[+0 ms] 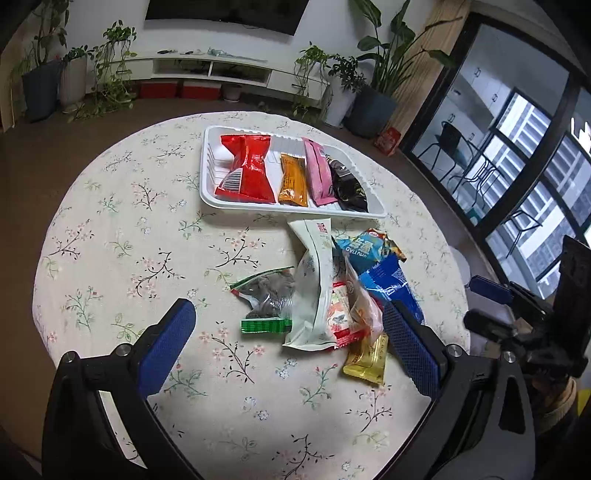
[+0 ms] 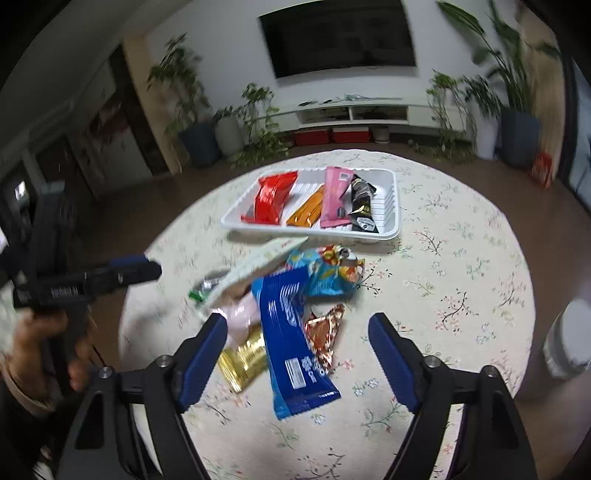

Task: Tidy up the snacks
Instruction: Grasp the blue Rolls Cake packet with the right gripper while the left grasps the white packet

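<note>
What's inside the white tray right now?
The white tray holds four packets in a row: red, orange, pink, black. Anything beneath them is covered.

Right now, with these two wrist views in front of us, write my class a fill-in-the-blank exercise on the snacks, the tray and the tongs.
1. The white tray holds ____ packets.
2. The packet between the red packet and the pink packet is ____.
3. The long blue packet lies on the ____, outside the tray.
4. Both the left tongs and the right tongs are ____.

Missing words: four; orange; table; open

Wall television point(image 2: 338, 35), white console point(image 1: 221, 70), potted plants point(image 1: 384, 66)
</note>
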{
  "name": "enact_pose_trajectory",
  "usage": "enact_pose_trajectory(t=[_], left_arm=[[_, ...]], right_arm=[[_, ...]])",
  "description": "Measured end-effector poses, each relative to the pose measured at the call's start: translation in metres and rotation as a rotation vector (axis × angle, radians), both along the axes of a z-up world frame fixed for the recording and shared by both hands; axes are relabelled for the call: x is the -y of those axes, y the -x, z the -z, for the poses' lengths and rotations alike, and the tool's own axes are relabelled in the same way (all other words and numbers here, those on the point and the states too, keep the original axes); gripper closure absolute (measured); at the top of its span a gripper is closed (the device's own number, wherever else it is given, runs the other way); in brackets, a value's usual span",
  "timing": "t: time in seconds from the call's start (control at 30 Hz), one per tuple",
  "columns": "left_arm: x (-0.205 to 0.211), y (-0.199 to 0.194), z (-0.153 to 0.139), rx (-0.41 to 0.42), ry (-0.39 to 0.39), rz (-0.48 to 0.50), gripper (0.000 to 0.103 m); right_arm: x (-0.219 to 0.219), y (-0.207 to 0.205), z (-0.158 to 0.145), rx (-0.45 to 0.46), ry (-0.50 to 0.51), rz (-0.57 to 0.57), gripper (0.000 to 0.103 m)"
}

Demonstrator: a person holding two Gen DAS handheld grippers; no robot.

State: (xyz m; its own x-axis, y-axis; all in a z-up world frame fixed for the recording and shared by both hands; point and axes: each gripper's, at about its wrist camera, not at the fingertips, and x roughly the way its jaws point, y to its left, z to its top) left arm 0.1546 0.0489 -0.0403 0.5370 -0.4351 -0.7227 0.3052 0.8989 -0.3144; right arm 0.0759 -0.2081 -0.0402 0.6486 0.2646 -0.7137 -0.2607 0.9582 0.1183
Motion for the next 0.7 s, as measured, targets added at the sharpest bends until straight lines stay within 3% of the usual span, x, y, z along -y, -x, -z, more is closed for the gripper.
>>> enact_pose_trajectory(t=[0.07,0.17,0.47,0.7], left_arm=[[0.003,0.0,-0.006,0.023,-0.04,0.002,0.001],[0.009,-0.006,-0.012,0.044,-0.074,0.023,0.001],[0.009,-0.021,-0.005,0.02,-0.086,0.034,0.001],[0.016,-0.034,-0.001,0.016,-0.099,0.054,0.001]], right_arm=[[-0.012,0.001,0.005,0.01,0.072,-0.035,0.036],[-0.019,-0.008,0.016,-0.018,0.087,-0.062,0.038],[-0.031,-0.032,0.046,-0.097,0.16,-0.095,0.042],[-0.038,-0.037,0.062,-0.129,0.204,-0.116,0.064]])
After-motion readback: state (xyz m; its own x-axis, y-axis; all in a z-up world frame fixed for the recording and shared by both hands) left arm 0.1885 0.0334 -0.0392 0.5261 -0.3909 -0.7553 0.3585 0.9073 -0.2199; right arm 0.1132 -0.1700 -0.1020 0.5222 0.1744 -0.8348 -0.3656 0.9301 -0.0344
